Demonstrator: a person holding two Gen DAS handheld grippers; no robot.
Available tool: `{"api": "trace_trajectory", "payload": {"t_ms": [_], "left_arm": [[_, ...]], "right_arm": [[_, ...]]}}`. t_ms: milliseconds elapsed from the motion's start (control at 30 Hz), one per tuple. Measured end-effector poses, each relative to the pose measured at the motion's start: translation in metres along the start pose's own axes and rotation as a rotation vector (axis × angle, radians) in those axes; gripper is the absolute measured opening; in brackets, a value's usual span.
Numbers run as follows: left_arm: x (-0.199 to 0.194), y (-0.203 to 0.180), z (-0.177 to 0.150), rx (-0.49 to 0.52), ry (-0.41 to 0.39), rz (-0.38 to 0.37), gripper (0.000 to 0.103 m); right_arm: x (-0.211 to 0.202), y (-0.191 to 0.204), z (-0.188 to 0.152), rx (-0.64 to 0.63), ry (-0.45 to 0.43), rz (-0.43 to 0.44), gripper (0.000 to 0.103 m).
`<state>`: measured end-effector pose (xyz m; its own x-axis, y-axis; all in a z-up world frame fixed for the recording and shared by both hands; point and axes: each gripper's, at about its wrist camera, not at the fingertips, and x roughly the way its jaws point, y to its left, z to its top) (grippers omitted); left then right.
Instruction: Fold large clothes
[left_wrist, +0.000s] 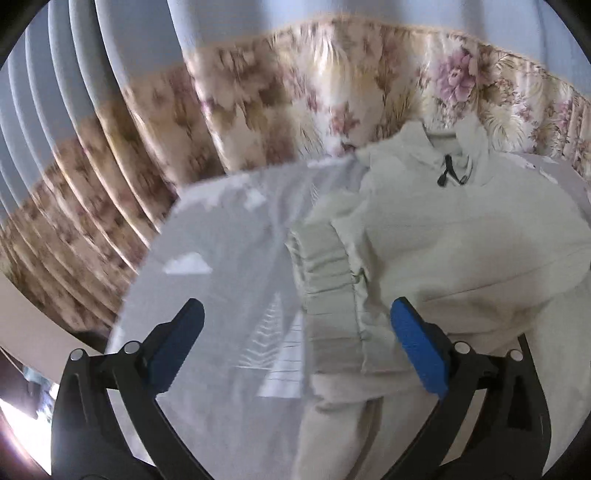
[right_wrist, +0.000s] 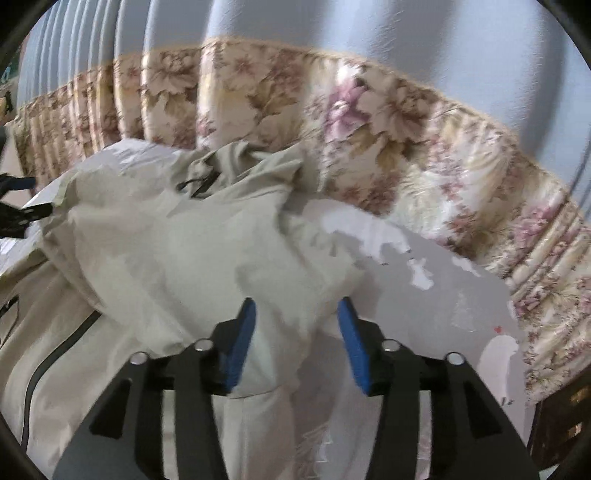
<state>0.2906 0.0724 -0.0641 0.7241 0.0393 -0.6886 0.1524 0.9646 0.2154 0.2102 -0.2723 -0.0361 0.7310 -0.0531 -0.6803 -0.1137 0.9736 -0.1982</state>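
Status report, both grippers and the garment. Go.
Left hand-held gripper open, above the elastic cuff. Right hand-held gripper open, cream jacket fabric between its fingers, grip unconfirmed. Jacket rumpled on grey bedsheet. Nothing in the way.

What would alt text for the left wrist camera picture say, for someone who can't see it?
A cream jacket lies on a grey patterned sheet, its gathered elastic cuff just ahead of the open left gripper with blue pads. Behind hangs a flowered curtain.
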Motion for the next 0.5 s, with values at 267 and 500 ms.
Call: {"api": "trace_trajectory", "payload": {"t_ms": [267, 500], "left_arm": [[0.023, -0.016, 0.034, -0.096, 0.081, -0.136, 0.100], [0.082, -0.045, 0.015, -0.024, 0.244, -0.110, 0.094]], "right_arm": [[0.023, 0.024, 0.009, 0.069, 0.003, 0.121, 0.050], [0.064, 0.046, -0.031, -0.132, 0.126, 0.042, 0.033]]}}
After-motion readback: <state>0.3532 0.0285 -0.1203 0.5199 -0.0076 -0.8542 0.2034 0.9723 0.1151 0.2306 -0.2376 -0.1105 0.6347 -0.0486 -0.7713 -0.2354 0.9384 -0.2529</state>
